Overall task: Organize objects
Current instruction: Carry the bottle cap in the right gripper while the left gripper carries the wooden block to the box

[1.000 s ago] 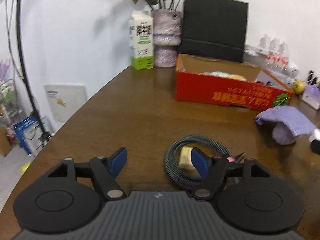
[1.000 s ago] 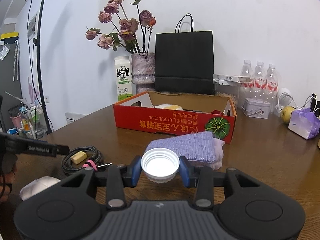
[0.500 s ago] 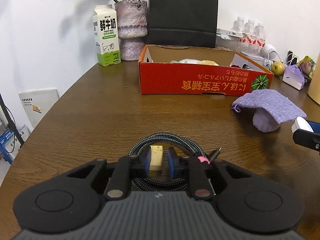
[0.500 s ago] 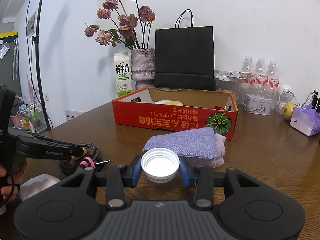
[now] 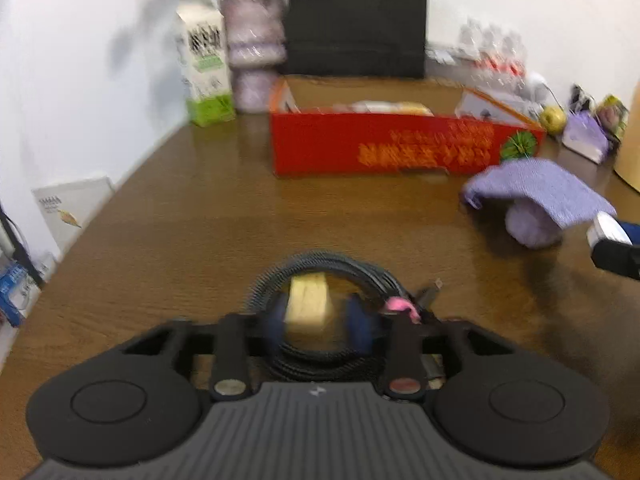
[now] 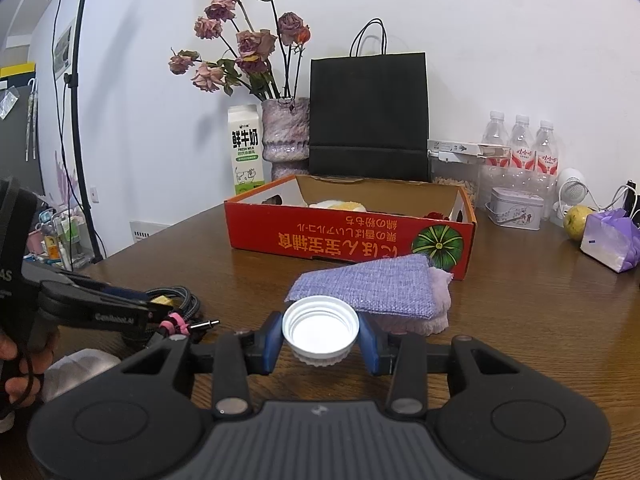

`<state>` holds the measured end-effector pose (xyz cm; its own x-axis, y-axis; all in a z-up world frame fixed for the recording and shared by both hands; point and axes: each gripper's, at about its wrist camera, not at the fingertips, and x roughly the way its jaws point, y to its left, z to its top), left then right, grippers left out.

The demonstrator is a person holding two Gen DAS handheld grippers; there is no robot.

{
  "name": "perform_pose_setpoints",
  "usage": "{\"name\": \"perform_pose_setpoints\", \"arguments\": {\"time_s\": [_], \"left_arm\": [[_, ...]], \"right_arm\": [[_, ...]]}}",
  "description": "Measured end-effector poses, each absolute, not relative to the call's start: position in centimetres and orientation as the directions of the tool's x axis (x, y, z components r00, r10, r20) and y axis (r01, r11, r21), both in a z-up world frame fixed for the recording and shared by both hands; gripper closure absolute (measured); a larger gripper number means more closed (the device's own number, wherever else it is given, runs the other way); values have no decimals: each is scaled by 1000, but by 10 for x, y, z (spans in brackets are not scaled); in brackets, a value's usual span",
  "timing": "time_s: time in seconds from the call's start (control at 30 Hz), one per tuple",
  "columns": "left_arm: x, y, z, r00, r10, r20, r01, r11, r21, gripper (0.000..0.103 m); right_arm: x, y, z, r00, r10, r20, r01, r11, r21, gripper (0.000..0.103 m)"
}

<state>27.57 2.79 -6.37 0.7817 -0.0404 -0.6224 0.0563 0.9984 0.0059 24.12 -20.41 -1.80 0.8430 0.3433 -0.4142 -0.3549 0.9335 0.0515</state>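
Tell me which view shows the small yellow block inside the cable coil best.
The left wrist view: the yellow block sits centre frame between the left gripper fingers, inside the coiled cable, though blurred. In the right wrist view only a sliver shows behind that gripper's finger.

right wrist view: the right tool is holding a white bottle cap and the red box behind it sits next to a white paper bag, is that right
Not quite. In the right wrist view the paper bag behind the red box is black, not white. The rest holds: the right tool grips the white bottle cap.
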Motion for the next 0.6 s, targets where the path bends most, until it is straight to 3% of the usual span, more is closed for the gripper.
{"name": "perform_pose_setpoints", "arguments": {"time_s": [0.6], "left_arm": [[254, 2, -1, 898, -47, -437, 49, 999, -6, 80]], "right_arm": [[247, -197, 13, 869, 357, -343, -373, 928, 22, 64]]}}
